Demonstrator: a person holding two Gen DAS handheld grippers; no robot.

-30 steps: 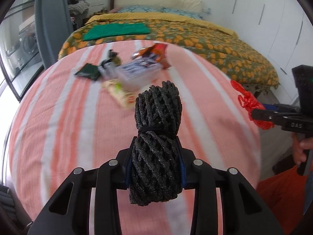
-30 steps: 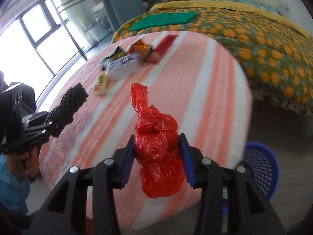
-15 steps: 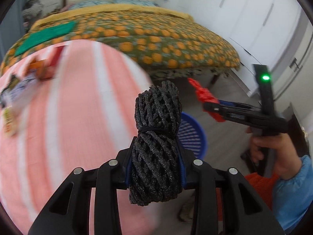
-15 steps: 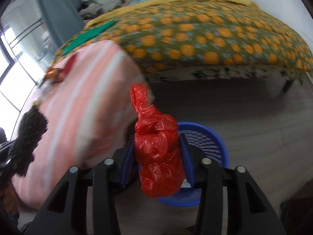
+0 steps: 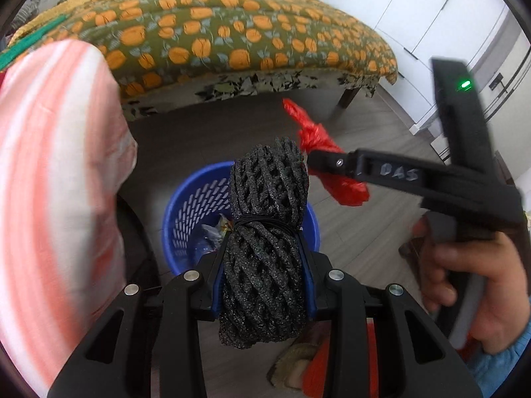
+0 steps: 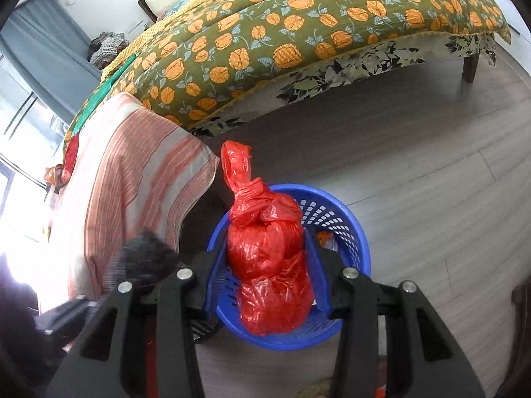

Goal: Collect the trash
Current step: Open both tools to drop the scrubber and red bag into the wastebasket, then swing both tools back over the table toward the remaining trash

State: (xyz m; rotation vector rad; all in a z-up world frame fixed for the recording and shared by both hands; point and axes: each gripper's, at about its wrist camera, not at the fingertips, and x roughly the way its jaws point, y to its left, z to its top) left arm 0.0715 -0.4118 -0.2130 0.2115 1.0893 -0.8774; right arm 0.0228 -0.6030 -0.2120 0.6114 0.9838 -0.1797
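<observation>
My left gripper [image 5: 264, 282] is shut on a black foam net roll [image 5: 265, 245], held upright above a blue plastic basket [image 5: 186, 212] on the floor. My right gripper [image 6: 270, 275] is shut on a knotted red plastic bag [image 6: 268, 258], held above the same blue basket [image 6: 351, 229]. In the left wrist view the right gripper [image 5: 335, 162] and red bag [image 5: 335, 179] are just right of the roll. The roll shows blurred in the right wrist view [image 6: 142, 258]. Some trash [image 5: 215, 229] lies inside the basket.
A table with a pink striped cloth [image 5: 49, 172] stands left of the basket, with wrappers [image 6: 63, 165] on its far end. A bed with an orange-flowered cover [image 6: 298, 33] lies behind. Grey wood floor [image 6: 431, 165] surrounds the basket. White cupboards [image 5: 415, 10] stand at right.
Both grippers have swung away from the table top to the right and down, still holding their loads. They now hang over the blue basket, which has come close beneath them.
</observation>
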